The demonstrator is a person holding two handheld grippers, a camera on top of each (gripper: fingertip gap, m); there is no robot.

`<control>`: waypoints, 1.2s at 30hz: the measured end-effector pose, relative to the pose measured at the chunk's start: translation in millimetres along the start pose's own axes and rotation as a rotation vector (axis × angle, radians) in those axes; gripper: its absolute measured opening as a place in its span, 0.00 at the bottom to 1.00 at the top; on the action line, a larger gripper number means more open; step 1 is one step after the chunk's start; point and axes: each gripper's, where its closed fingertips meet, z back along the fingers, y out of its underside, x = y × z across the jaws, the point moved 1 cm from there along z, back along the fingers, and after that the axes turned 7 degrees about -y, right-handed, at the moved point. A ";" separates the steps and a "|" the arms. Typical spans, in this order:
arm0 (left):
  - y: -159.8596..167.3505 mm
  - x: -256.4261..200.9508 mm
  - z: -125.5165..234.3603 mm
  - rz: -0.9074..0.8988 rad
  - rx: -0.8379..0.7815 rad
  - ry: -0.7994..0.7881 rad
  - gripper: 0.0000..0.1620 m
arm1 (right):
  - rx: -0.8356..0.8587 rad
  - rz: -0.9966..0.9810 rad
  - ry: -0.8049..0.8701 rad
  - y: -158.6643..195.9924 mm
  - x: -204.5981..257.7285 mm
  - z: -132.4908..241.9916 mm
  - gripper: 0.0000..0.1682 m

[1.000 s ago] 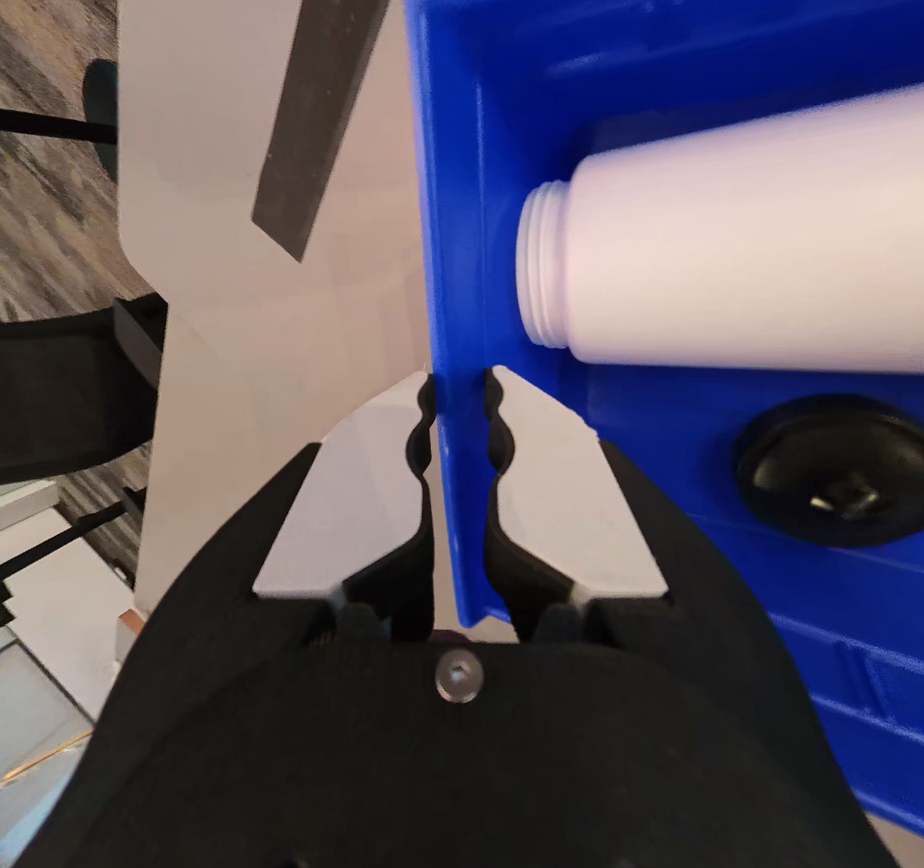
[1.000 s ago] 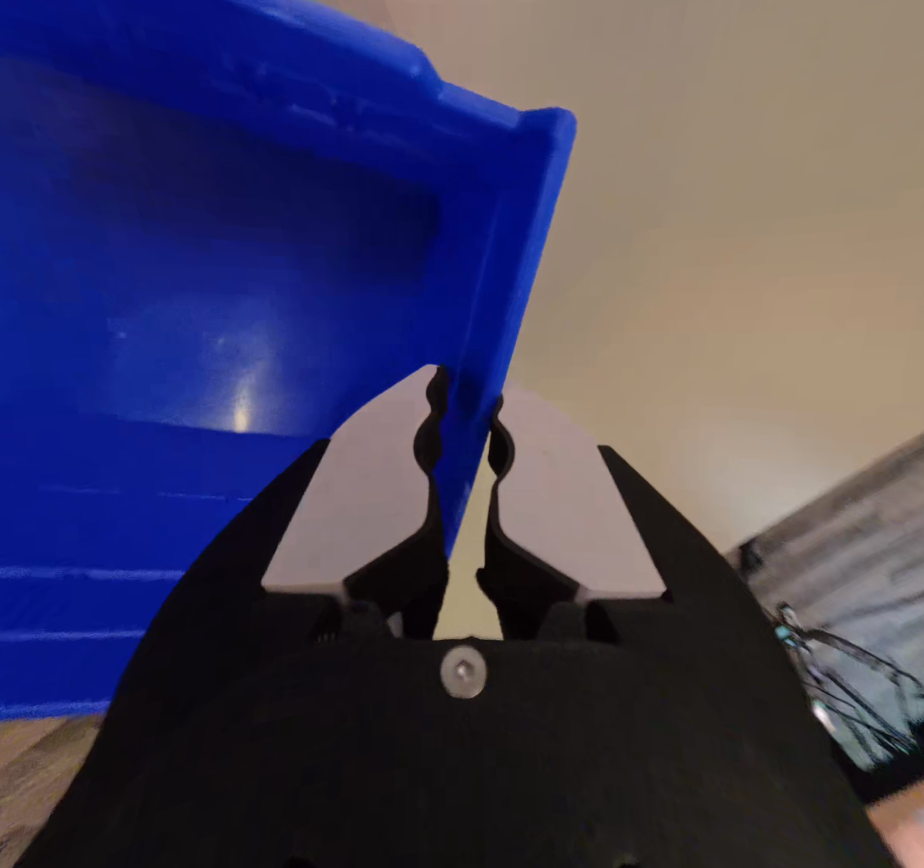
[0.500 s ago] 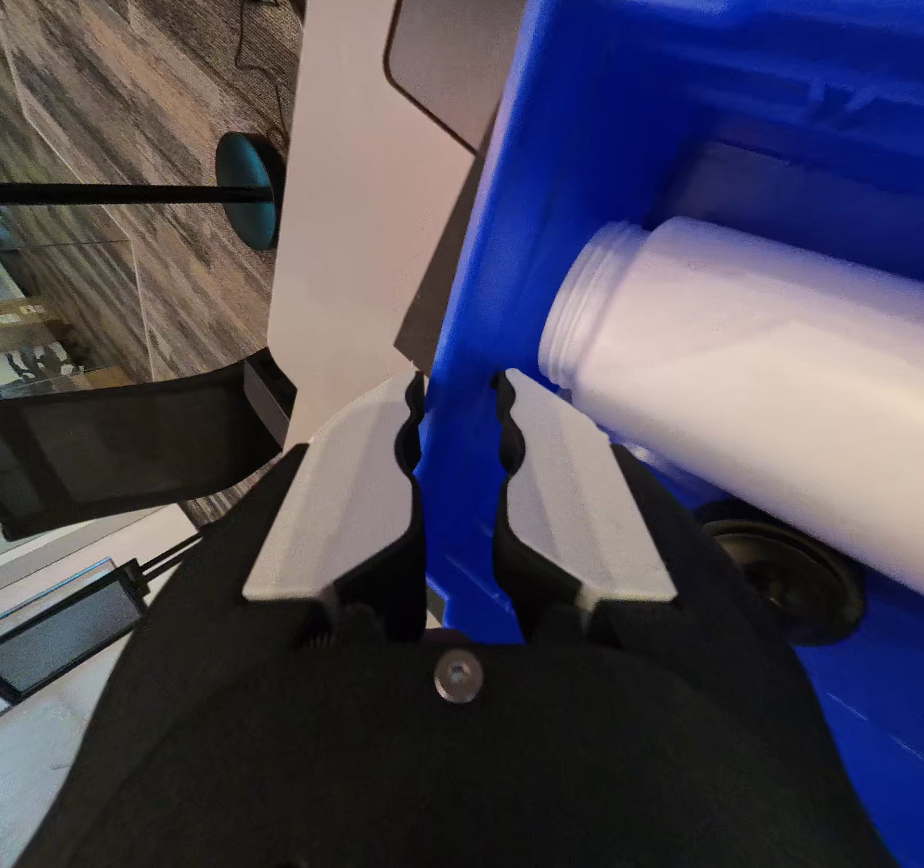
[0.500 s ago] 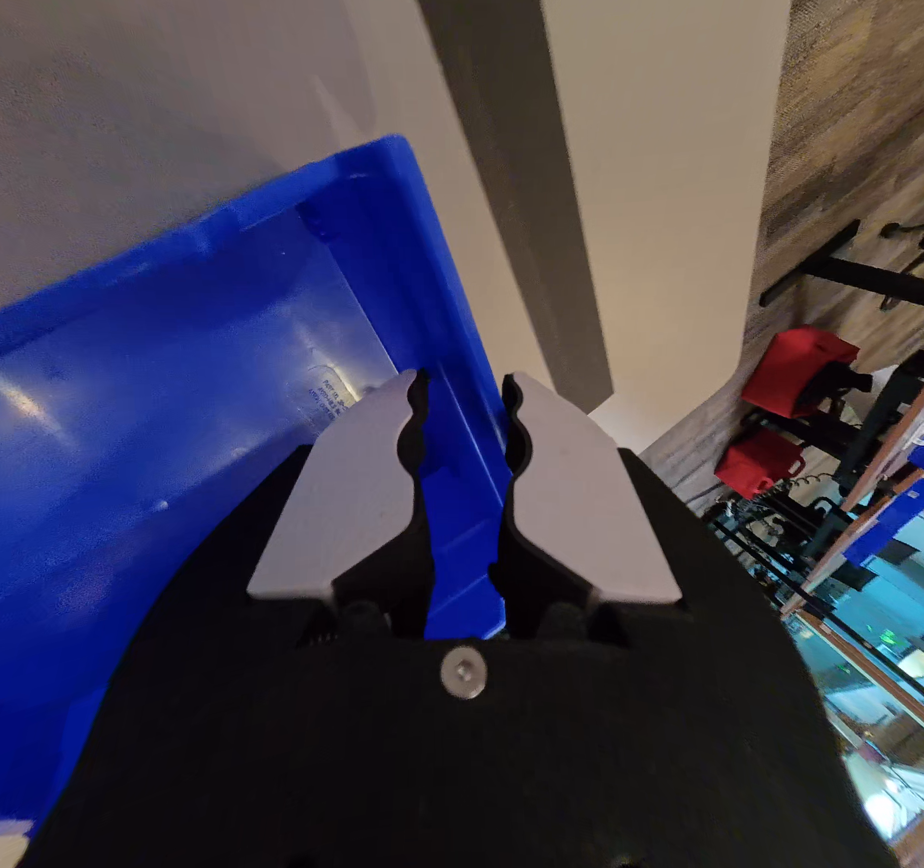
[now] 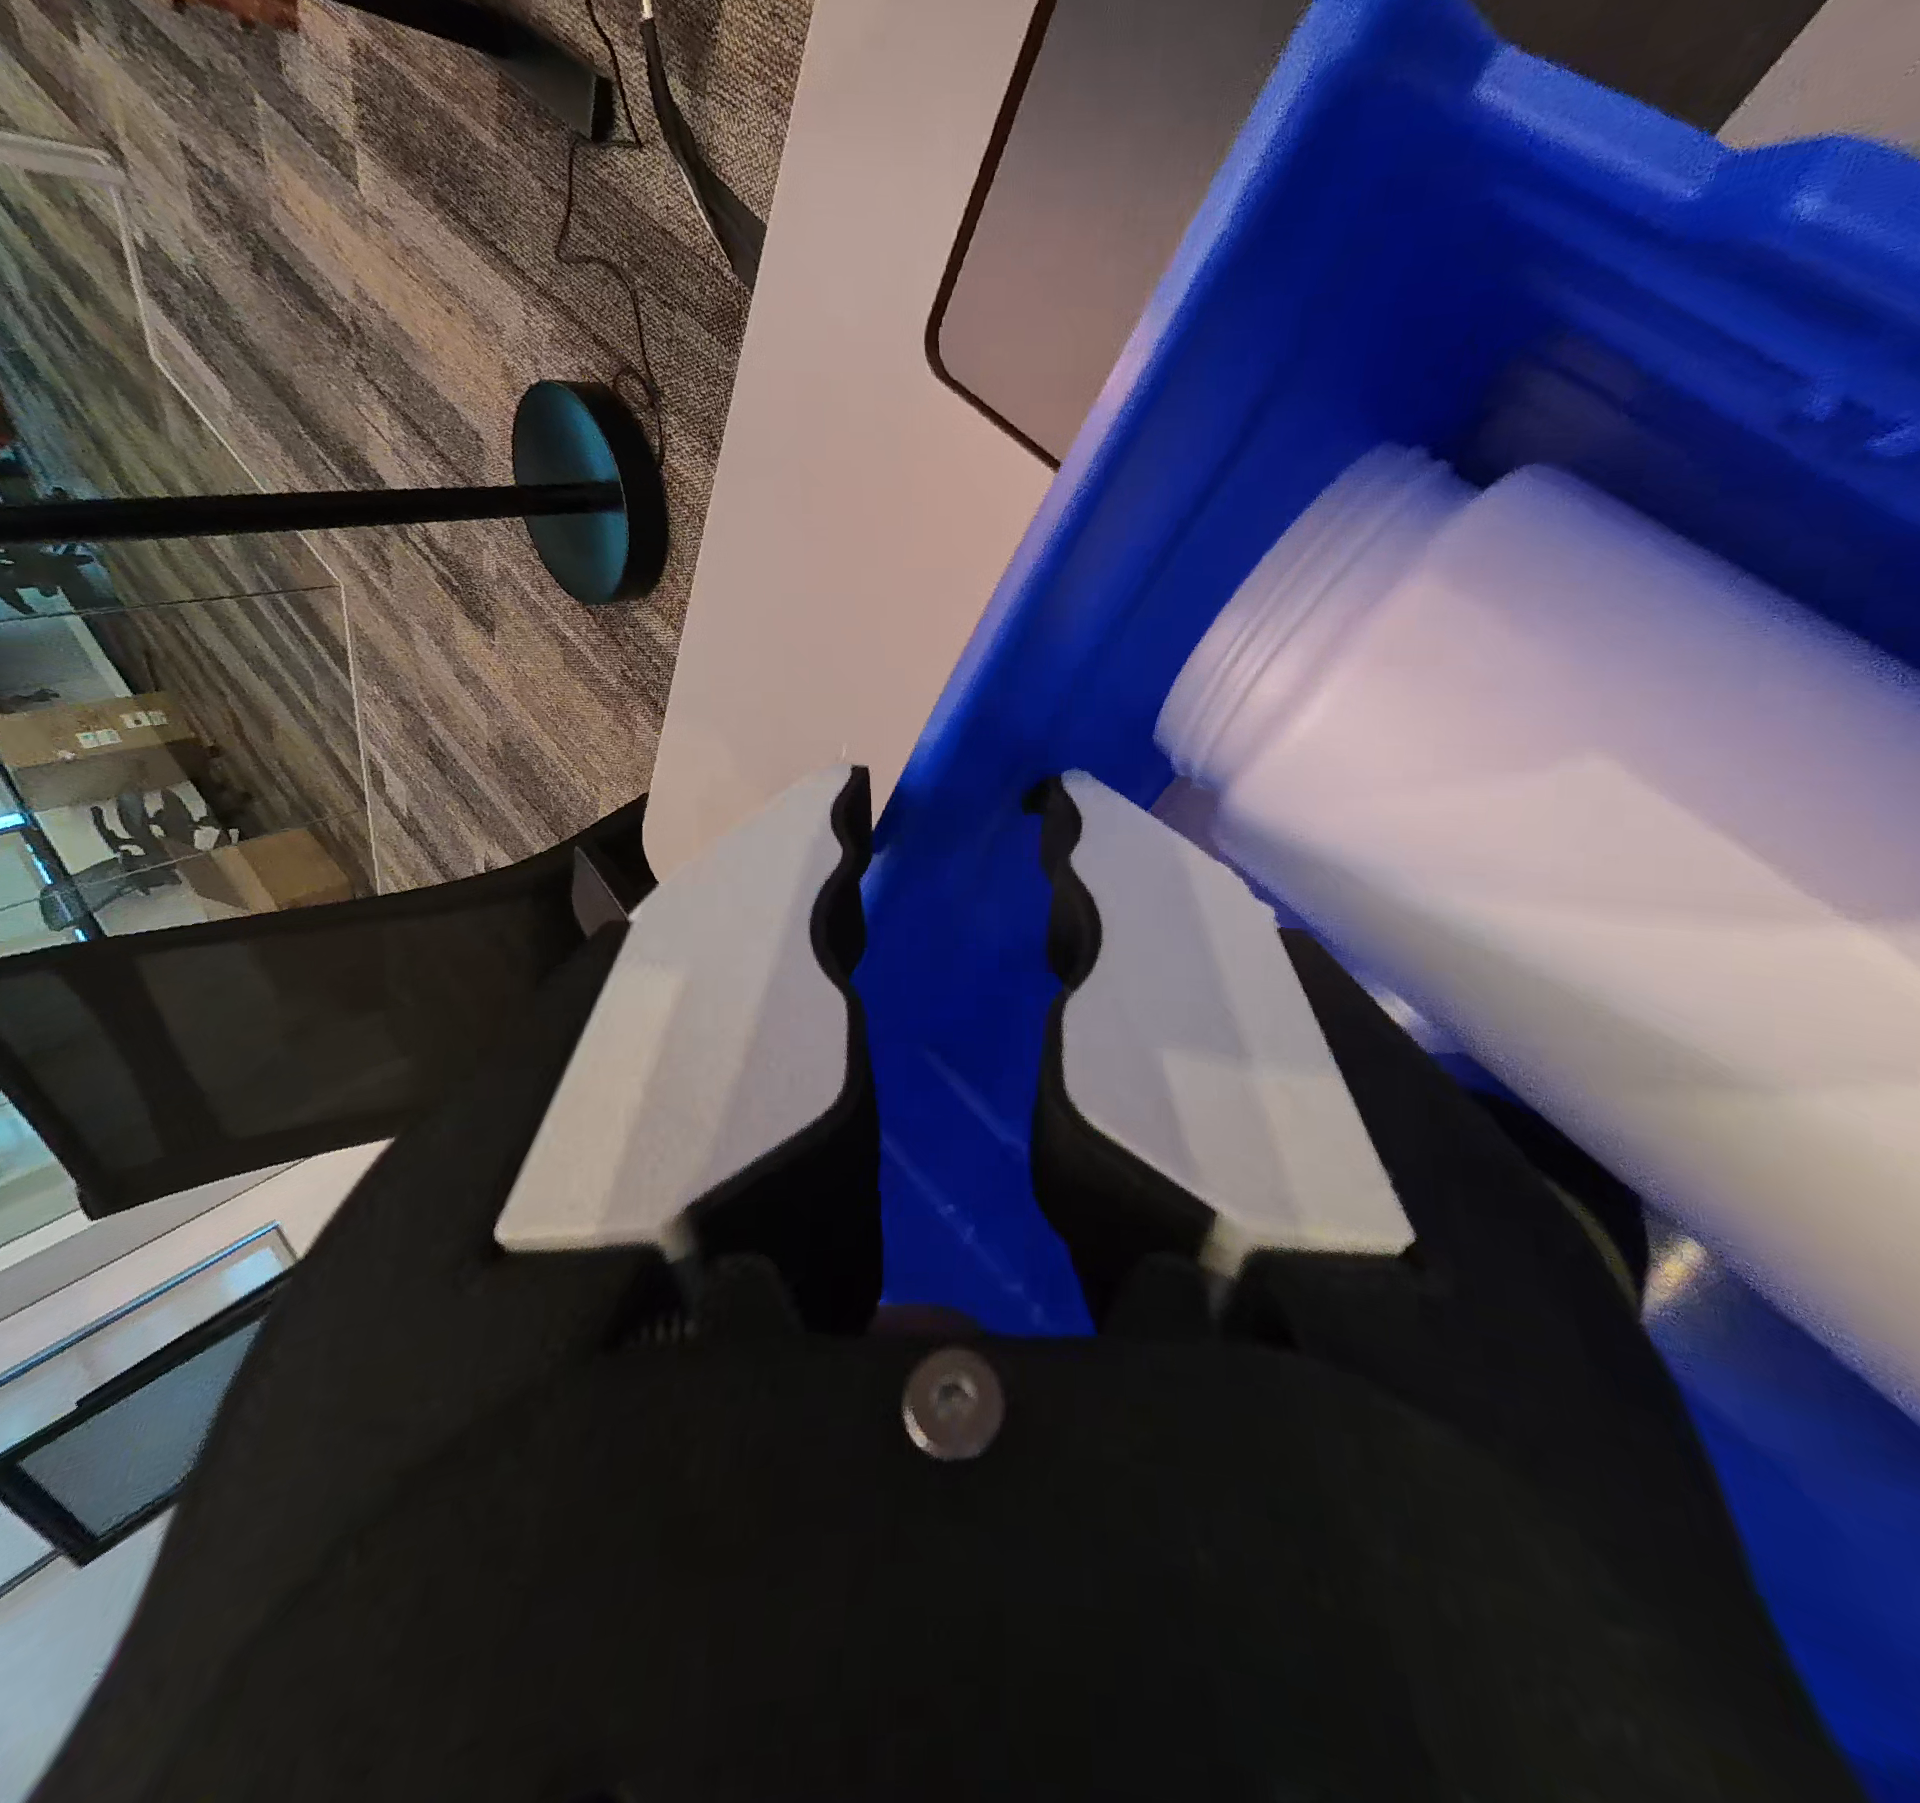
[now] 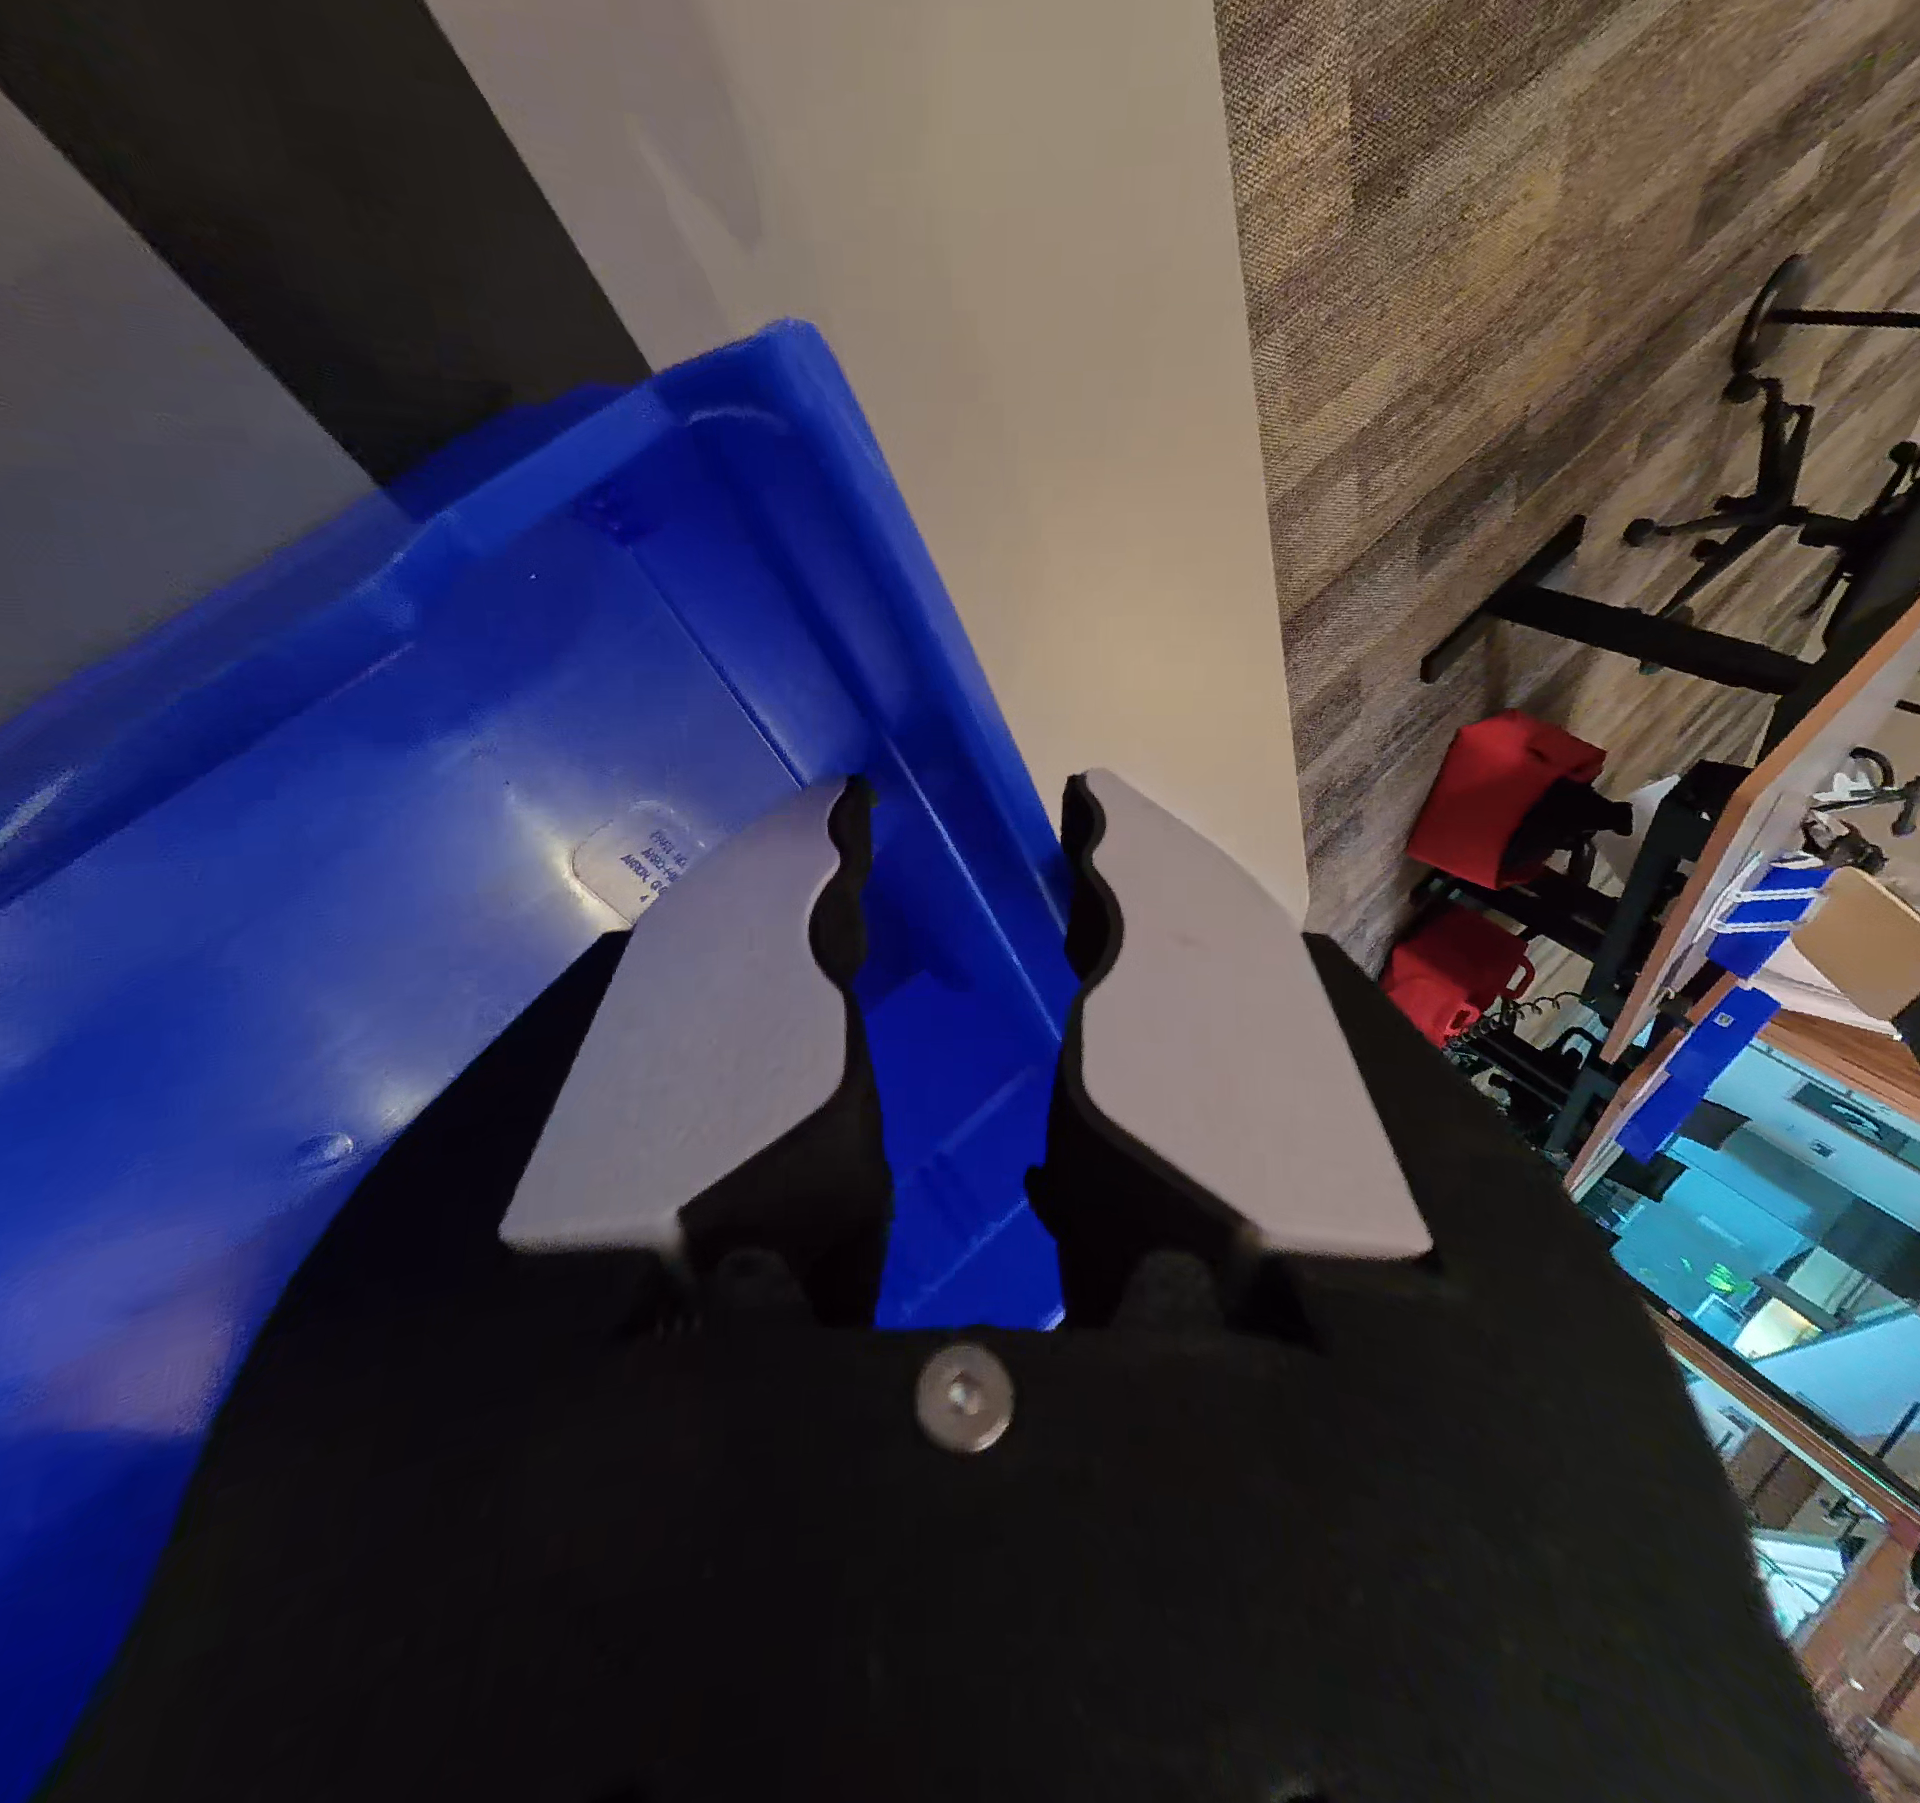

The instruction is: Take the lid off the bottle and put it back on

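Observation:
A white bottle without its lid lies on its side in a blue bin, its threaded neck toward the bin's side wall. The black lid lies loose in the bin, mostly hidden under the bottle and behind my finger. My left gripper is shut on that side wall, which runs between the jaws. In the right wrist view, my right gripper is shut on the opposite wall of the bin. This part of the bin is empty.
The bin is over a white table with a dark grey strip. Beyond the table edge is carpet with a teal stand base and a black chair. Red bins and office chairs stand on the floor.
Both grippers have swung round with the bin, so the floor now shows past the table edge. The bottle has shifted over the lid. The jaws of both grippers stand wider on the walls.

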 end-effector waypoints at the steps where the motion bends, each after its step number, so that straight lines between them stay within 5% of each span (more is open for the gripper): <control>1: -0.2 0.3 -0.4 -0.001 0.006 0.002 0.20 | 0.001 -0.001 0.003 -0.6 -1.5 -0.9 0.22; 13: -0.2 10.7 -10.1 0.049 -0.017 -0.070 0.20 | -0.011 -0.003 0.025 -5.2 -12.1 -7.7 0.23; 36: -40.4 25.3 -31.2 -0.136 -0.144 -0.121 0.24 | -0.013 0.008 0.059 -14.7 -19.6 -11.8 0.24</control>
